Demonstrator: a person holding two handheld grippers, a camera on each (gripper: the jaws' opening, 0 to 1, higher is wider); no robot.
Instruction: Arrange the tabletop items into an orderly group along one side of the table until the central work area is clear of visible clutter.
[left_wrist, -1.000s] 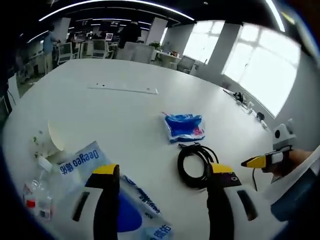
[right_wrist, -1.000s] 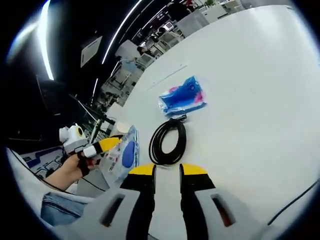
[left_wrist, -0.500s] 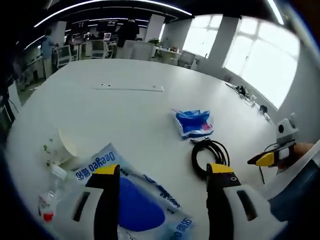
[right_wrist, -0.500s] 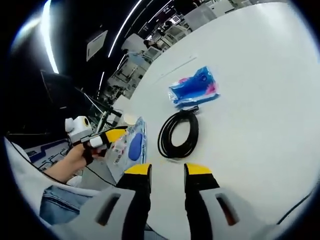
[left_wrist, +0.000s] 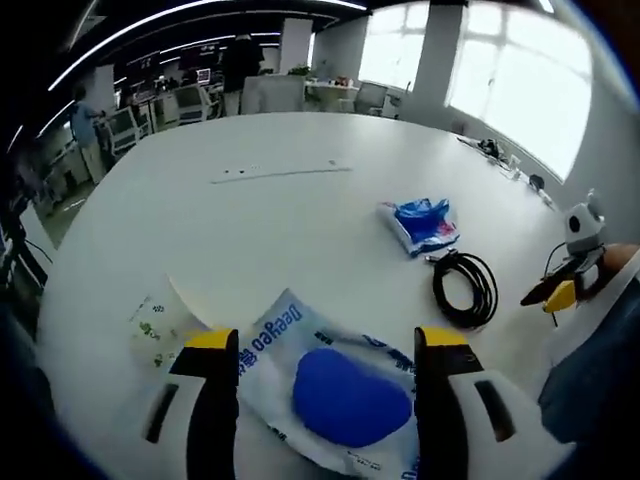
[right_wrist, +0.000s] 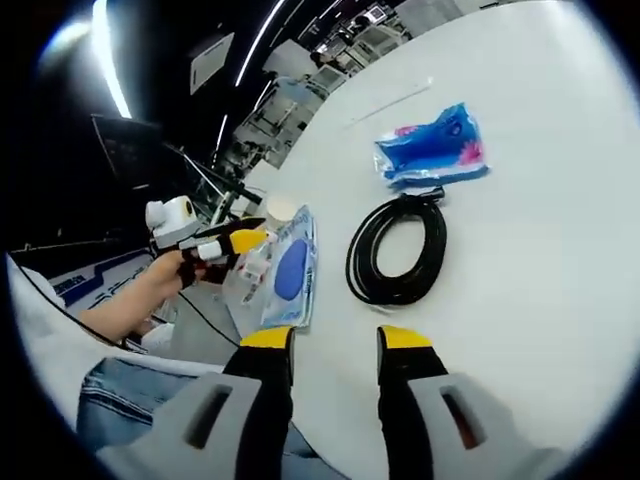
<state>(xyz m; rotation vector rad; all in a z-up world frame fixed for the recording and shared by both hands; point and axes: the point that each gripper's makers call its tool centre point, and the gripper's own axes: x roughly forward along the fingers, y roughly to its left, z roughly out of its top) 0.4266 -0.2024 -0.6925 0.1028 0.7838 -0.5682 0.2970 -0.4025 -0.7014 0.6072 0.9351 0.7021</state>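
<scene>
Left gripper (left_wrist: 325, 345): jaws spread wide, nothing between them; it hovers over the near edge of the white table (left_wrist: 250, 215), right above the wet-wipes pack; in the right gripper view it shows at the left, held in a hand (right_wrist: 165, 283)
Right gripper (right_wrist: 335, 340): jaws a narrow gap apart, empty, above the table edge near the cable; in the left gripper view its yellow tip shows at the far right
Wet-wipes pack (left_wrist: 340, 395): clear, flat, blue oval on its face and "Deeyeo" print, lying at the near edge between the left jaws
Paper cup (left_wrist: 165, 320): on its side just left of the pack, green leaf print
Black cable coil (left_wrist: 465, 288): looped, flat on the table, right of the pack and apart from it
Blue snack bag (left_wrist: 425, 222): crumpled, just beyond the coil, one cable end reaching toward it
Small bottle: a clear one beside the pack in the right gripper view, too blurred to name further
White strip (left_wrist: 280, 172): long, flat, mid-table, well apart from the rest
Background: office desks and chairs, standing people, bright windows
</scene>
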